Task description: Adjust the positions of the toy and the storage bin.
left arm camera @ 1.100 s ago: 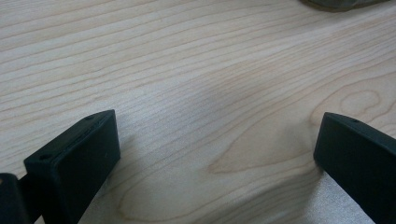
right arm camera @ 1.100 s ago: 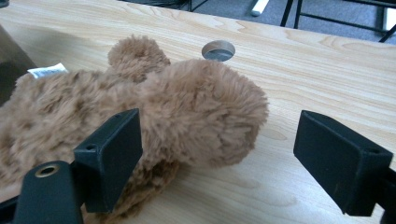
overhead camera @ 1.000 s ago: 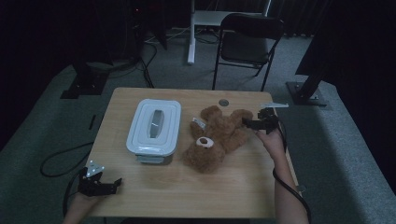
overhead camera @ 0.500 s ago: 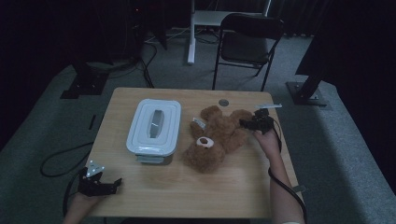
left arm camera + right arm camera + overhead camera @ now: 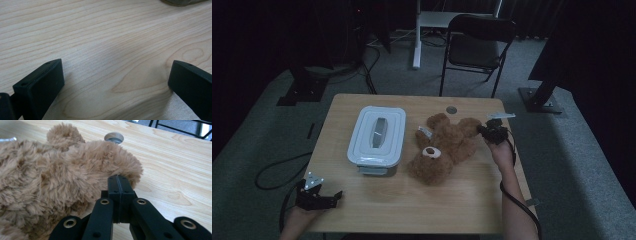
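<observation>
right claw (image 5: 117, 185) just closed, pinching teddy bear (image 5: 447, 145) limb fur | left claw (image 5: 112, 82) apart over bench (image 5: 422, 200) | advice: lift slowly, thin grip may slip

My left tongs (image 5: 116, 82) sit wide open, just pale grainy wooden tabletop (image 5: 105, 42) between and ahead of the black jaws.

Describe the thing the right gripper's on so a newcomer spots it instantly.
On the wooden table, right of the white lidded box, lies a teddy bear. It is the one brown, furry thing there; the right gripper has just closed on its limb.
</observation>
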`<state>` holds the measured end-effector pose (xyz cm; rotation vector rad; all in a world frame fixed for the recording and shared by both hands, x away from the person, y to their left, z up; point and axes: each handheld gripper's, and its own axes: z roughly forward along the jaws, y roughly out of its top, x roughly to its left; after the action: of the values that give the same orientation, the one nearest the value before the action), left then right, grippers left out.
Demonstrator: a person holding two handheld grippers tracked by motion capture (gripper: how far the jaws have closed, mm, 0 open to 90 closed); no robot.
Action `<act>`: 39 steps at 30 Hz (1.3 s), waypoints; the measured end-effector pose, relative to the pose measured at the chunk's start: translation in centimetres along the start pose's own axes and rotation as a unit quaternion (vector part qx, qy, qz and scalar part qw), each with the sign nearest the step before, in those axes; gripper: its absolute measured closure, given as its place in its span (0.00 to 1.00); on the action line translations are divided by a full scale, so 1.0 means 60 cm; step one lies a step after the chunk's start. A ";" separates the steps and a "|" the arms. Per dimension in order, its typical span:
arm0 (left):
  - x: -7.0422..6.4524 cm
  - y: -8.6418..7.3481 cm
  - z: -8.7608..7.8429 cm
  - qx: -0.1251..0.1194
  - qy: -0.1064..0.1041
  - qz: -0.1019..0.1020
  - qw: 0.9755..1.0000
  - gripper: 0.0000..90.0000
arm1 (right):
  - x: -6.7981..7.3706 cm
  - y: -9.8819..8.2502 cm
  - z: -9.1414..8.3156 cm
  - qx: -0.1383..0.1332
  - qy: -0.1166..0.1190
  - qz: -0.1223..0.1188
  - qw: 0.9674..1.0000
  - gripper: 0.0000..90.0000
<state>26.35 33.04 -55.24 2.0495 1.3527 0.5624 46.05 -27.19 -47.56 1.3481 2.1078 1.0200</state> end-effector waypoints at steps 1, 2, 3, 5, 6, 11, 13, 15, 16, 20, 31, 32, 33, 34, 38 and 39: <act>0.000 0.000 0.000 0.000 0.000 0.000 1.000 0.01 | 0.002 -0.002 -0.002 0.000 -0.003 -0.007 1.000 1.00; 0.000 0.000 0.000 0.000 0.000 0.000 1.000 0.01 | 0.004 -0.003 -0.004 -0.001 -0.008 -0.012 1.000 1.00; 0.000 0.000 0.000 0.000 0.000 0.000 1.000 0.01 | 0.007 -0.005 -0.007 -0.002 -0.010 -0.016 1.000 1.00; 0.000 0.000 0.000 0.000 0.000 0.000 1.000 0.01 | 0.012 -0.009 -0.015 -0.005 -0.016 -0.022 1.000 1.00; 0.000 0.000 0.000 0.000 0.000 0.000 1.000 0.01 | 0.014 -0.011 -0.019 -0.004 -0.013 -0.022 1.000 1.00; 0.000 0.000 0.000 0.000 0.000 0.000 1.000 0.01 | 0.021 -0.032 -0.040 0.002 0.001 -0.019 1.000 1.00; 0.000 0.000 0.000 0.000 0.000 0.000 1.000 0.01 | 0.027 -0.047 -0.047 0.003 0.002 -0.022 1.000 1.00; 0.000 0.000 0.000 0.000 0.000 0.000 1.000 0.01 | 0.031 -0.065 -0.056 0.005 0.001 -0.022 1.000 1.00; 0.000 0.000 0.000 0.000 0.000 0.000 1.000 0.01 | 0.031 -0.065 -0.056 0.005 0.001 -0.022 1.000 1.00; 0.000 0.000 0.000 0.000 0.000 0.000 1.000 0.01 | 0.037 -0.106 -0.074 0.012 0.020 -0.014 1.000 1.00; 0.000 0.000 0.000 0.000 0.000 0.000 1.000 0.01 | 0.109 -0.180 -0.125 0.016 0.086 -0.033 0.996 1.00; 0.000 0.000 0.000 0.000 0.000 0.000 1.000 0.01 | 0.121 -0.184 -0.129 0.019 0.093 -0.041 0.995 1.00; 0.000 0.000 0.000 0.000 0.000 0.000 1.000 0.01 | 0.131 -0.188 -0.133 0.019 0.100 -0.040 0.994 1.00; 0.000 0.000 0.000 0.000 0.000 0.000 1.000 0.01 | 0.142 -0.192 -0.136 0.015 0.114 -0.039 0.993 1.00; 0.000 0.000 0.000 0.000 0.000 0.000 1.000 0.01 | 0.194 -0.197 -0.135 0.021 0.140 -0.058 0.988 1.00; 0.000 0.000 0.000 0.000 0.000 0.000 1.000 0.01 | 0.204 -0.197 -0.133 0.023 0.141 -0.063 0.988 1.00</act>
<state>26.35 33.04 -55.24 2.0497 1.3528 0.5624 28.44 -21.91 -51.31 1.1273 2.4032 1.1723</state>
